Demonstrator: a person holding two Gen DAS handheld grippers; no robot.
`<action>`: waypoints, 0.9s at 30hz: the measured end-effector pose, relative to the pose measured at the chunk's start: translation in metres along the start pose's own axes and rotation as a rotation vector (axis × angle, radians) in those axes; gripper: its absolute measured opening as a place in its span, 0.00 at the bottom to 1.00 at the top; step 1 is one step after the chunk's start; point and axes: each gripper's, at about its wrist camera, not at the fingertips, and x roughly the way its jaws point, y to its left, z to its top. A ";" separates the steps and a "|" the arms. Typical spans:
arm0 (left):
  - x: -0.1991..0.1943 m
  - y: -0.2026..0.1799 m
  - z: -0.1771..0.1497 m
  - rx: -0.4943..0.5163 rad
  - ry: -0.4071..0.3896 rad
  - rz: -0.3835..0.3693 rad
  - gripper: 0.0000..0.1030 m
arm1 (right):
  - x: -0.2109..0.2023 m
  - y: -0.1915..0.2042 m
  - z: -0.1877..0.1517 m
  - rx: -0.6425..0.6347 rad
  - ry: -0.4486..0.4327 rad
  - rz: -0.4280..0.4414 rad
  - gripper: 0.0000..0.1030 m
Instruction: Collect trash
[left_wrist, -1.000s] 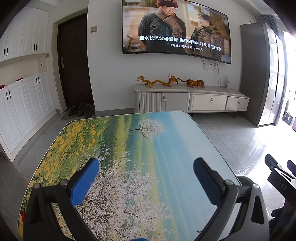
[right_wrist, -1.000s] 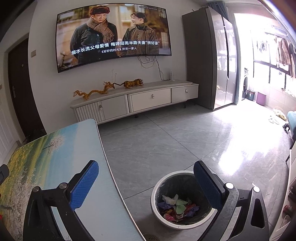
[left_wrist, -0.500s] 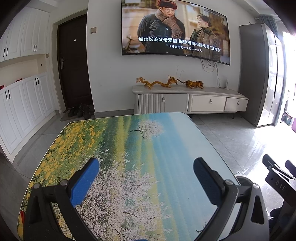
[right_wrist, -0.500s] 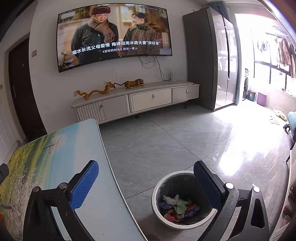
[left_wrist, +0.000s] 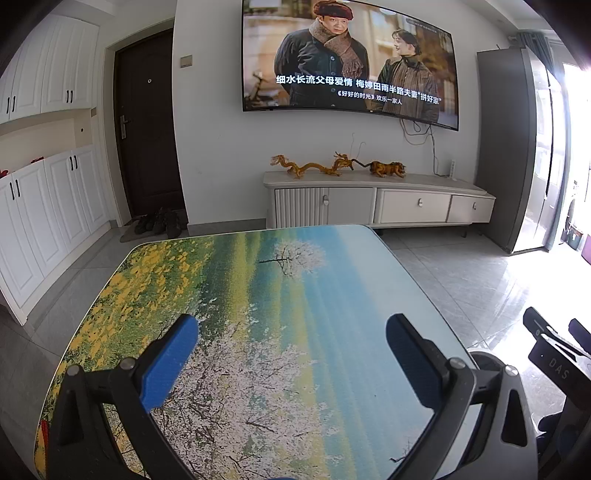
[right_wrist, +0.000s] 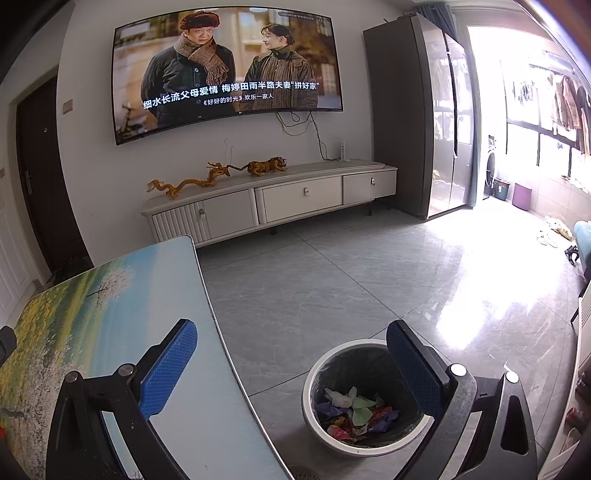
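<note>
A round white trash bin (right_wrist: 314, 413) with a dark liner stands on the floor right of the table. Several crumpled wrappers and tissues (right_wrist: 356, 410) lie in it. My right gripper (right_wrist: 291, 354) is open and empty, held above the table's right edge and the bin. My left gripper (left_wrist: 291, 350) is open and empty over the picture-printed table top (left_wrist: 258, 295). No loose trash shows on the table. The right gripper's body (left_wrist: 554, 354) shows at the right edge of the left wrist view.
A TV (right_wrist: 225, 70) hangs on the far wall over a low white cabinet (right_wrist: 273, 203) with dragon figures. A dark door (left_wrist: 147, 125) and white cupboards (left_wrist: 40, 206) stand left. A grey wardrobe (right_wrist: 417, 118) stands right. Grey tiled floor (right_wrist: 351, 277) surrounds the table.
Both views have shifted slightly; the right gripper has drifted a little so more of the table shows. Both grippers stay open and empty.
</note>
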 end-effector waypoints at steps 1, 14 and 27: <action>0.000 0.000 0.000 0.000 0.000 0.000 0.99 | 0.000 0.000 -0.001 0.000 -0.001 -0.001 1.00; 0.000 -0.001 -0.001 0.003 -0.002 -0.008 0.99 | 0.000 0.000 -0.001 0.001 -0.001 -0.001 1.00; -0.001 -0.003 -0.001 0.009 -0.007 -0.015 0.99 | 0.000 -0.001 0.000 0.001 0.000 0.000 1.00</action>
